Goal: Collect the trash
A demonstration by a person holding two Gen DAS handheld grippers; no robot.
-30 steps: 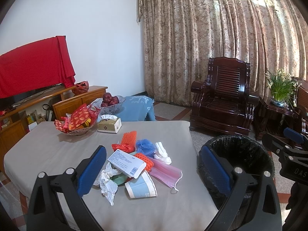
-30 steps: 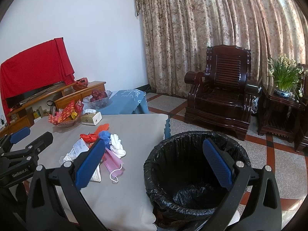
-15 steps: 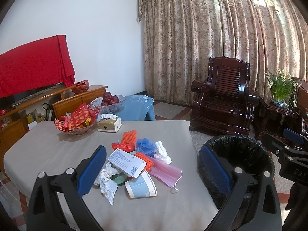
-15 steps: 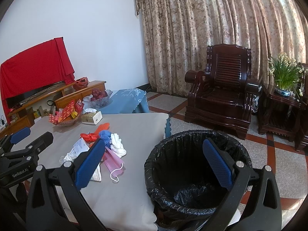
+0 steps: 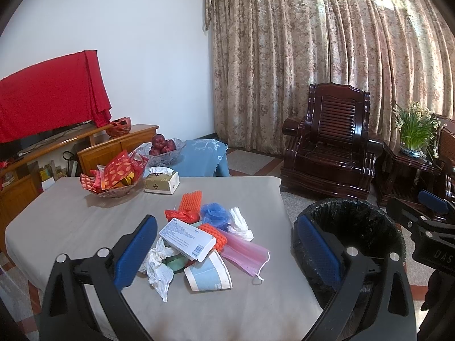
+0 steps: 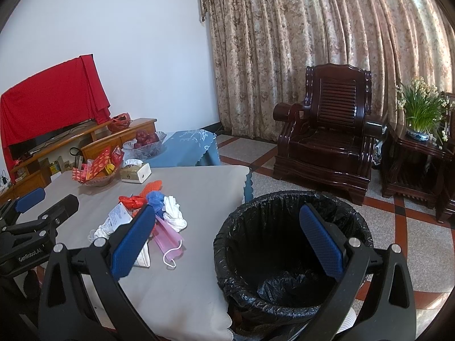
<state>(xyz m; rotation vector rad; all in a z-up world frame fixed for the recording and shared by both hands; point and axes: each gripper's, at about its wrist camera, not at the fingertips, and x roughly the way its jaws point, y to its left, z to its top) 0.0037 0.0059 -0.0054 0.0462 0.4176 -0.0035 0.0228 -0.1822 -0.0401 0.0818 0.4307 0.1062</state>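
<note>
Hovering: I hold both grippers above the near edge of the worktop point(image 5: 71, 221), nothing picked yet; I judge this the start of the first pick.
Left gripper point(image 5: 224, 251): jaws wide apart, empty, aimed at the trash pile.
Right gripper point(image 6: 227, 243): jaws wide apart, empty, over the near rim of the bin point(image 6: 293, 199).
Trash: heaped mid-worktop — white box point(image 5: 186, 238) on top, crumpled paper point(image 5: 159, 267) near left, paper cup point(image 5: 209, 274) nearest, pink mask point(image 5: 246, 253) to its right, orange foam net point(image 5: 191, 200) and blue mesh point(image 5: 215, 211) farther back.
Bin: black-lined, on the floor just right of the worktop; looks empty.
Next move: lower the left gripper onto a top or edge piece, probably the box or cup, then close.
In the way: pieces overlap, so one may drag others; the snack bowl point(image 5: 112, 186) and tissue box point(image 5: 162, 182) at the far left are not trash, I judge.
</note>
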